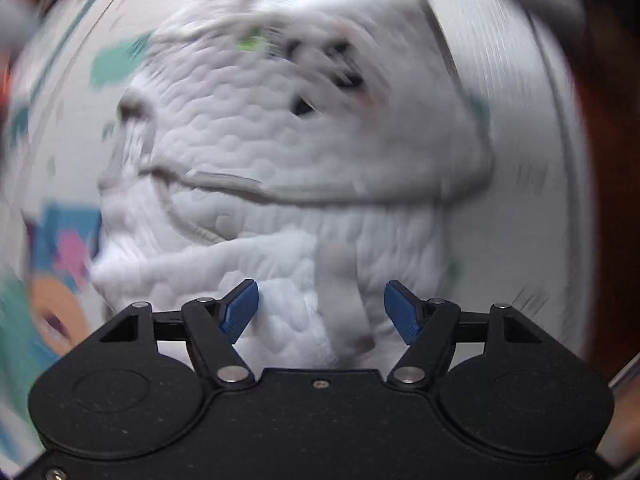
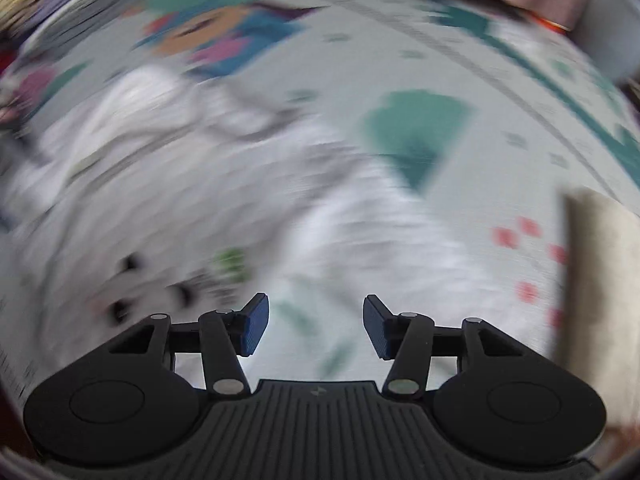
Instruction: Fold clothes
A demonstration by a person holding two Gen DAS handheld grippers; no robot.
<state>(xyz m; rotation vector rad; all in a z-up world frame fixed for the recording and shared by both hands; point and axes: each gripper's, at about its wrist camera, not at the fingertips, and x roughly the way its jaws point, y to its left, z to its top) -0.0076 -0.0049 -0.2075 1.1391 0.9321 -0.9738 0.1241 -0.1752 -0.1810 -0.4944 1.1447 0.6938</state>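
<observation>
Two hand-held grippers work over a white garment on a patterned play mat. The left gripper (image 1: 321, 312) hangs with its blue pads (image 1: 240, 312) spread wide and nothing pinched between them; a fold of the white textured garment (image 1: 304, 160) lies in the gap just ahead of the jaws, close but not clamped. The right gripper (image 2: 316, 330) is likewise wide open and empty-handed, its pads (image 2: 254, 330) framing bare mat and the near edge of the cloth.

Outward from the left tool, the garment fills most of the view: a quilted, bubbly white fabric with a grey-trimmed seam (image 1: 240, 184) running across it and a small printed motif in black and green (too blurred to read) near the top. It sits bunched on the play mat (image 1: 116, 64), whose teal and pink shapes show at the left. In the right wrist view the same garment (image 2: 180, 200) sprawls from the left side to the middle, well short of a pale rolled or folded item (image 2: 596, 280) at the right edge. Both views are heavily smeared.

The step in hand looks like an early one: the piece is still rumpled, no neat fold is visible, and neither tool has a hold. The next move likely calls for each gripper to close on an edge or corner, then draw the cloth flat before folding.
</observation>
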